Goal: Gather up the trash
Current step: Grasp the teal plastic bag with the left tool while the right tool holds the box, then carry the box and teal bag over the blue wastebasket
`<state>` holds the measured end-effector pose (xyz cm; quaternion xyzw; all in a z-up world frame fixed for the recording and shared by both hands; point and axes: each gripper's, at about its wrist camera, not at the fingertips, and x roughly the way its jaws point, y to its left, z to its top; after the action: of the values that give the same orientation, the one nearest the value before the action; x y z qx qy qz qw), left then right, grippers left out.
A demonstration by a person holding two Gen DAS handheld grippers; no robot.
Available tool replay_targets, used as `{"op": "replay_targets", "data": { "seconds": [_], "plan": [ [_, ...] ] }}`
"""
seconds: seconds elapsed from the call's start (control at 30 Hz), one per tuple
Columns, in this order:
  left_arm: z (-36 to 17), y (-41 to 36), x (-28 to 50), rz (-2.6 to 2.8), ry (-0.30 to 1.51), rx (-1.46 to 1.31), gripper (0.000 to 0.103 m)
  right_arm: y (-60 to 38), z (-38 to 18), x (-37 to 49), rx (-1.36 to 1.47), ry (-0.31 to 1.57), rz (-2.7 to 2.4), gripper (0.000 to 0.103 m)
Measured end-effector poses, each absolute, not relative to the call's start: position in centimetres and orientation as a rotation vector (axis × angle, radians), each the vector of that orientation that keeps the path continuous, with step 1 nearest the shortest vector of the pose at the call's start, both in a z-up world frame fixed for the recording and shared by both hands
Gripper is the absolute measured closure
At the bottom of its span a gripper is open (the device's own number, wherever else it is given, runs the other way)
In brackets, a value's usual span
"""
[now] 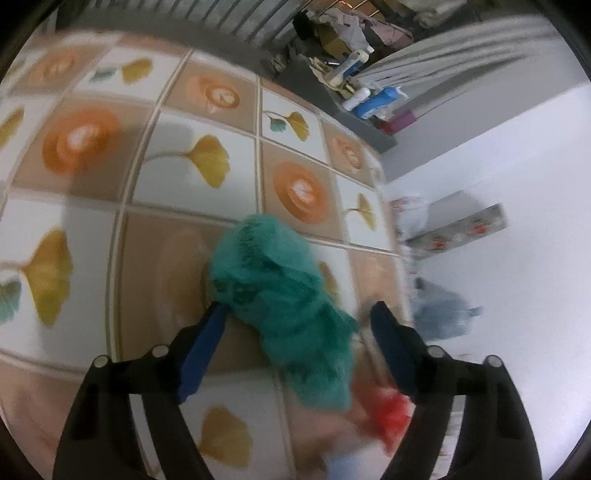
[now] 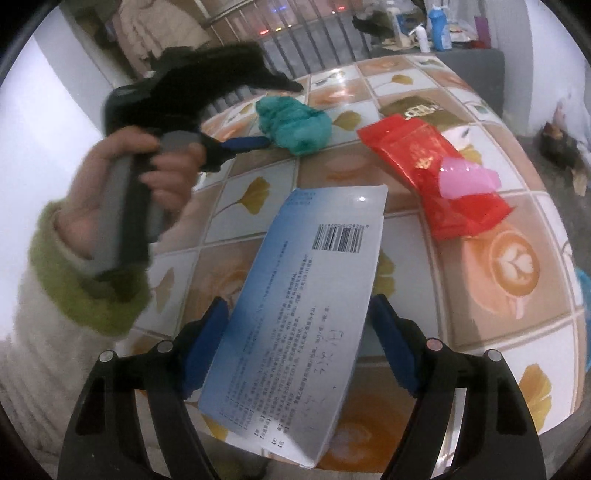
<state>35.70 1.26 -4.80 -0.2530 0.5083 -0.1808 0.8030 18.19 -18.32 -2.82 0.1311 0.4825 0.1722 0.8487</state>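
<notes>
A crumpled green wad (image 1: pixel 280 306) lies on the patterned table (image 1: pixel 92 166), between the fingers of my left gripper (image 1: pixel 298 308). The left pad is at its edge and the right pad stands clear, so the gripper is open. In the right wrist view a hand with a green cuff holds that gripper at the green wad (image 2: pixel 295 125). My right gripper (image 2: pixel 300 301) is open around a white and blue box (image 2: pixel 306 314) with a barcode, a small gap showing at the right pad. A red packet (image 2: pixel 424 158) with a pink scrap (image 2: pixel 465 181) on it lies further right.
A dark gold packet (image 2: pixel 417 107) lies behind the red one. The table edge (image 2: pixel 546 369) curves close on the right, with floor and a dark object (image 2: pixel 557 144) beyond. Bottles (image 2: pixel 436 29) stand on a far shelf. A grey bag (image 1: pixel 443 314) lies on the floor.
</notes>
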Motion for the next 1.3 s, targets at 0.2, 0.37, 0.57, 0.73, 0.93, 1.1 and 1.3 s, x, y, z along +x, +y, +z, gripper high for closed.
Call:
{"op": "replay_targets", "data": {
  "seconds": [0.2,0.37,0.57,0.73,0.93,1.1,1.3],
  "plan": [
    [-4.8,-0.1,34.8,-0.351,0.991,-0.367,0.041,-18.8,-2.6,18.0,0.285,1.008,0.360,0.039],
    [-4.2,0.2,32.9,-0.406,0.969,-0.271,0.051,-20.8,-3.0,18.2,0.425,1.036,0.391,0.055],
    [-3.7,2.4,28.2,-0.473,0.973,-0.162,0.052,-21.2,-3.1,18.0,0.452,1.039,0.394,0.056],
    [-3.5,4.6,23.7,-0.518,0.990,-0.107,0.052,-20.8,-2.7,18.3,0.442,1.035,0.374,0.037],
    [-3.5,6.3,19.1,-0.516,1.006,-0.062,0.050,-19.1,-2.7,19.1,0.412,1.029,0.335,0.018],
    [-3.6,6.8,17.9,-0.479,0.986,-0.085,0.049,-16.9,-3.4,20.3,0.333,1.054,0.253,0.016],
    [-4.1,7.0,18.1,-0.473,0.969,-0.103,0.049,-15.0,-4.0,20.9,0.256,1.055,0.198,0.016]
  ]
}}
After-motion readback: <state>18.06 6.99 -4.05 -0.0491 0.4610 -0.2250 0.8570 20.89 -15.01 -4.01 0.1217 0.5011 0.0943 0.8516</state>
